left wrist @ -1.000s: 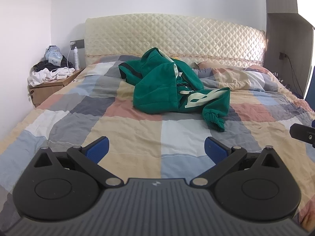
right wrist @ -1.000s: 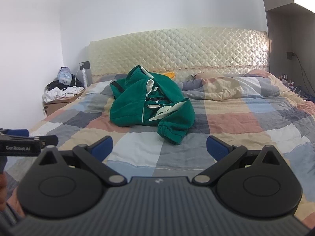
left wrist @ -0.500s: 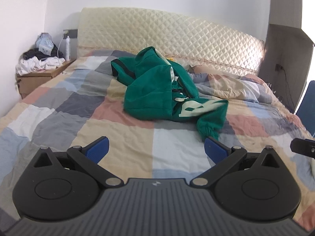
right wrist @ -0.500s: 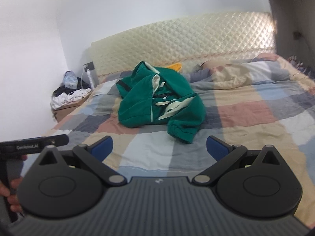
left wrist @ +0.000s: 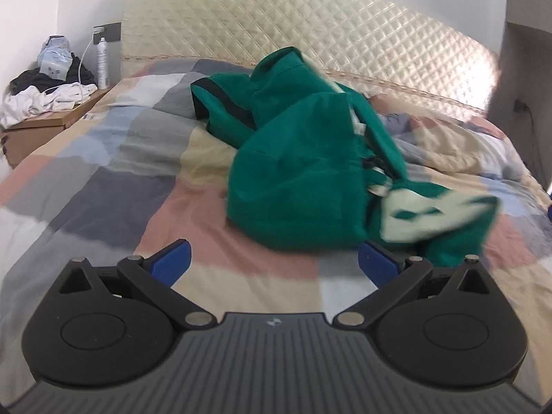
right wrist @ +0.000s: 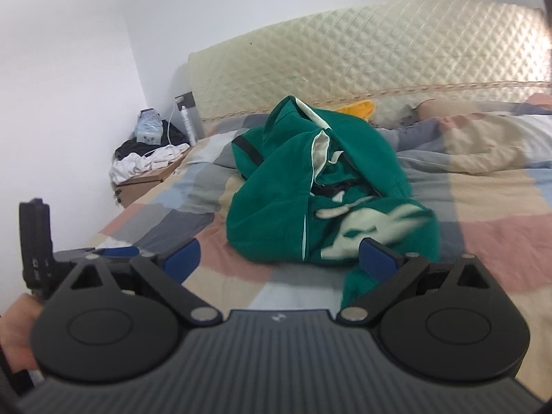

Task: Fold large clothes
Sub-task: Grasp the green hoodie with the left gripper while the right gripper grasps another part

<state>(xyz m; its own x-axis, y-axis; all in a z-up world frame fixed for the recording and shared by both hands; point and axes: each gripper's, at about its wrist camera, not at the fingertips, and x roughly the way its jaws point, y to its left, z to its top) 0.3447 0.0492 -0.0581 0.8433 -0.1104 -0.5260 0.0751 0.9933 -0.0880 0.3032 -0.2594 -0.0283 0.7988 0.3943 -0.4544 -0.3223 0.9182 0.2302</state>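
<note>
A crumpled green hoodie (left wrist: 303, 172) with white lining and a pale print lies bunched in the middle of the bed; it also shows in the right wrist view (right wrist: 310, 193). My left gripper (left wrist: 274, 264) is open and empty, just short of the hoodie's near edge. My right gripper (right wrist: 279, 257) is open and empty, with its right finger pad over the hoodie's near sleeve. The left gripper's body (right wrist: 38, 252) shows at the left edge of the right wrist view, held by a hand.
The bed has a patchwork checked cover (left wrist: 114, 179) and a cream quilted headboard (left wrist: 310, 31). A wooden bedside table (left wrist: 38, 127) on the left carries a pile of clothes, a tissue pack and a spray bottle. A bunched duvet (right wrist: 483, 145) lies at the right.
Both grippers have moved forward over the bed toward the green hoodie, which now looms larger. Both stay open. The hoodie itself has not moved.
</note>
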